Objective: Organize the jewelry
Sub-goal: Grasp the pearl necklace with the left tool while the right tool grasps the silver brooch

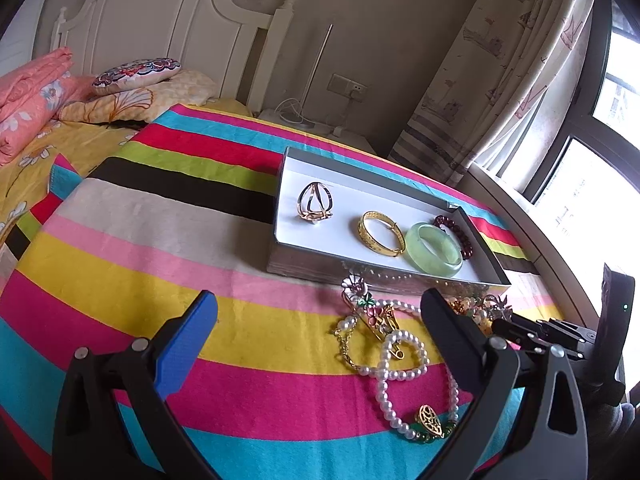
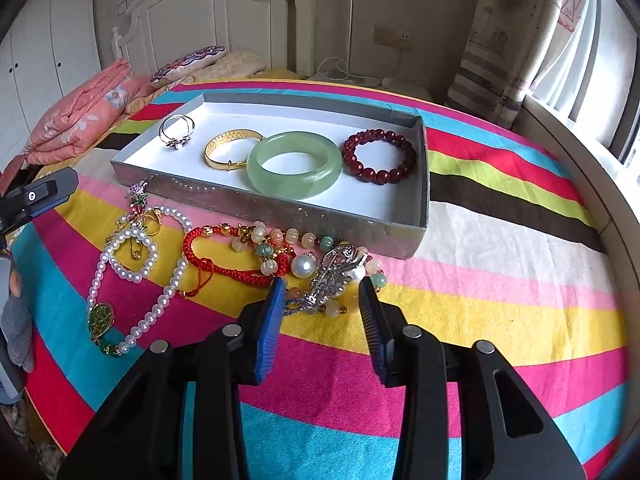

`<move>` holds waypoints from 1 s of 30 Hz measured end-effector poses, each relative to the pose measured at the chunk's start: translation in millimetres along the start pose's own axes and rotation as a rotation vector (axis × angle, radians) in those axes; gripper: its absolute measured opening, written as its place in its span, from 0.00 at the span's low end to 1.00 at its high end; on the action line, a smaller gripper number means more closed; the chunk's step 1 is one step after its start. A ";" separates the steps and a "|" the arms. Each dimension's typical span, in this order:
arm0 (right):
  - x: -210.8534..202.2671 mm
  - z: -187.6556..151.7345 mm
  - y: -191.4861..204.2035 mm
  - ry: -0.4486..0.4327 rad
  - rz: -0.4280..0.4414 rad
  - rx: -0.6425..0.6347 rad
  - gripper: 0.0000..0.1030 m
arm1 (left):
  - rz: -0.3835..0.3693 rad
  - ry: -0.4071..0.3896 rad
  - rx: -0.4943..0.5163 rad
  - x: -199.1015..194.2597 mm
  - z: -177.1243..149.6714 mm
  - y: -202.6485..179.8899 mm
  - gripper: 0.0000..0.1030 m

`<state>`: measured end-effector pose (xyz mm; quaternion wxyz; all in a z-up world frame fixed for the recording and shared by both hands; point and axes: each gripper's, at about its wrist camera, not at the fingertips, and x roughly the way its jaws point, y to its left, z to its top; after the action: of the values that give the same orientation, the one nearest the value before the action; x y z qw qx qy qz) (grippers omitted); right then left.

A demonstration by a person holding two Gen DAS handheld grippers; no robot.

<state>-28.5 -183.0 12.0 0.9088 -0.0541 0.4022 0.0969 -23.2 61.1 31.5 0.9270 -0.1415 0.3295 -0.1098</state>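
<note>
A silver box (image 2: pixel 280 208) on the striped blanket holds a ring (image 2: pixel 176 132), a gold bangle (image 2: pixel 228 148), a jade bangle (image 2: pixel 294 164) and a dark red bead bracelet (image 2: pixel 380 156). In front of it lie a pearl necklace (image 2: pixel 132 256), a red cord bracelet (image 2: pixel 224 256), a pastel bead bracelet (image 2: pixel 272 240) and a silver brooch (image 2: pixel 332 276). My right gripper (image 2: pixel 322 282) stands low over the brooch, jaws narrowed either side of it; I see no firm press. My left gripper (image 1: pixel 318 296) is wide open above the blanket, left of the pearl necklace (image 1: pixel 400 356).
The striped blanket (image 1: pixel 160 240) covers a bed with pillows (image 1: pixel 136 72) and a folded pink quilt (image 1: pixel 28 96) by the white headboard. A window ledge (image 2: pixel 592 184) and curtain (image 1: pixel 500 68) run along the right. A person's hand (image 2: pixel 16 320) shows at the left edge.
</note>
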 end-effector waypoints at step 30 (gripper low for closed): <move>-43.1 -16.2 -38.3 -0.183 0.159 0.160 0.11 | -0.056 0.267 0.277 16.1 -44.4 -56.9 0.44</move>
<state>-60.1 -229.0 33.8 0.9326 0.0597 0.3270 0.1407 -45.8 -5.4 8.2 0.8823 -0.0061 0.4273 -0.1974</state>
